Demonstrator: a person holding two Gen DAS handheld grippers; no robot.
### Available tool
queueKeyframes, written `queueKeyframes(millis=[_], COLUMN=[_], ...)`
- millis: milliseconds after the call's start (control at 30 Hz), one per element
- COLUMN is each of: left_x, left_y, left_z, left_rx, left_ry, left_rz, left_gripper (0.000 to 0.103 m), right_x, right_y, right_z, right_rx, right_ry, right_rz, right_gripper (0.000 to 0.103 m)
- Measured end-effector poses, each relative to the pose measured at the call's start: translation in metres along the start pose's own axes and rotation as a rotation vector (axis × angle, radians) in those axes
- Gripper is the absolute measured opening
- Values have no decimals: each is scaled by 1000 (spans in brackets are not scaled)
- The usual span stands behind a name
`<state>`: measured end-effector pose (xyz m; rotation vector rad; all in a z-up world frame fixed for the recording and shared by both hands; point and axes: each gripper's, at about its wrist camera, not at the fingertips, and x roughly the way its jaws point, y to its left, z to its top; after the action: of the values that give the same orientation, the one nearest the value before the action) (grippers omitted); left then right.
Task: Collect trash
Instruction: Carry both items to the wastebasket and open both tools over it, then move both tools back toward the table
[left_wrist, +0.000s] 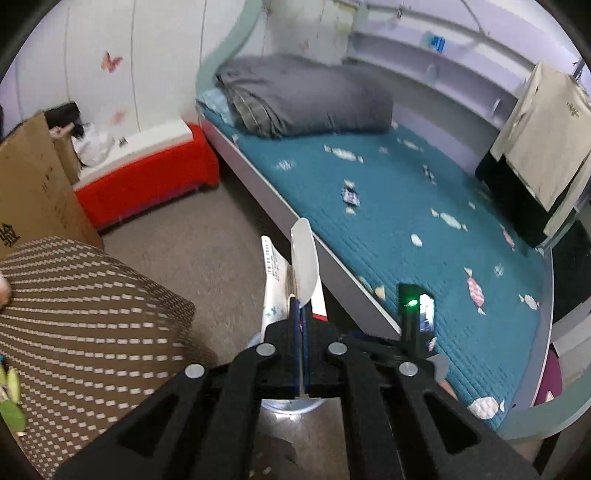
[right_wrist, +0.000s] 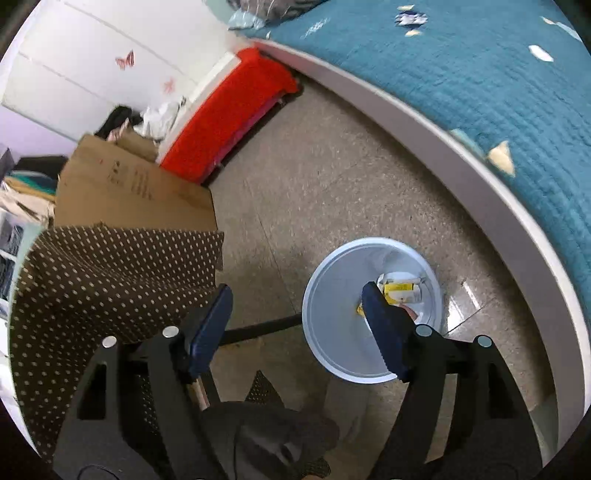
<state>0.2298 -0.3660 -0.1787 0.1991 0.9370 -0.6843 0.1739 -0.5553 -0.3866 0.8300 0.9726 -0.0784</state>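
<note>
My left gripper (left_wrist: 300, 306) is shut on a flat white wrapper (left_wrist: 286, 277) with printed text and a red edge, held upright over the floor beside the bed. Below it a pale bin rim (left_wrist: 291, 406) shows between the fingers. In the right wrist view a white round bin (right_wrist: 332, 295) stands on the floor by the bed and holds a yellow and white package (right_wrist: 400, 290). My right gripper (right_wrist: 297, 295) is open and empty above the bin, its right finger over the bin's mouth. A small blue wrapper (left_wrist: 350, 196) lies on the teal bed; it also shows in the right wrist view (right_wrist: 408, 18).
The teal bed (left_wrist: 424, 229) has a grey duvet (left_wrist: 306, 96) at its head. A brown dotted cloth (right_wrist: 110, 280) covers something at the left. A cardboard box (right_wrist: 129, 192) and a red covered bench (right_wrist: 225, 114) stand by the wall. A black device (left_wrist: 415, 314) with a green light sits near the bed edge.
</note>
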Motion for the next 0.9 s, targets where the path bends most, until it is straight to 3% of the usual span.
queueKeyframes(millis=[300,400,467,500,567,633,900], left_x=[69,89,98,98,90,81,22], left_y=[-15,-21,-23,-22,-21,-19,-13], left_z=[2,3,5,6,7,7,2], left_rx=[14,36,36,33,33,20,17], left_ry=[172,229,251,242,196,187,47], left_rz=[2,14,40,69,115,89,111], left_gripper=[2,8,54,92,95,95,95], right_x=[-72,-85,-90,-92,-97,-99,-128], right_y=[3,10,16,20,24,29,64], right_z=[12,16,17,18,17,16,3], right_rx=[-31,-55,-70,-76,-79,-77,-115], right_ry=[-151,-179,-188,-190,-197,-203,-274], right_rz=[23,29,36,36,36,34,-32], right_gripper=[78,80,84,88,93,97,97])
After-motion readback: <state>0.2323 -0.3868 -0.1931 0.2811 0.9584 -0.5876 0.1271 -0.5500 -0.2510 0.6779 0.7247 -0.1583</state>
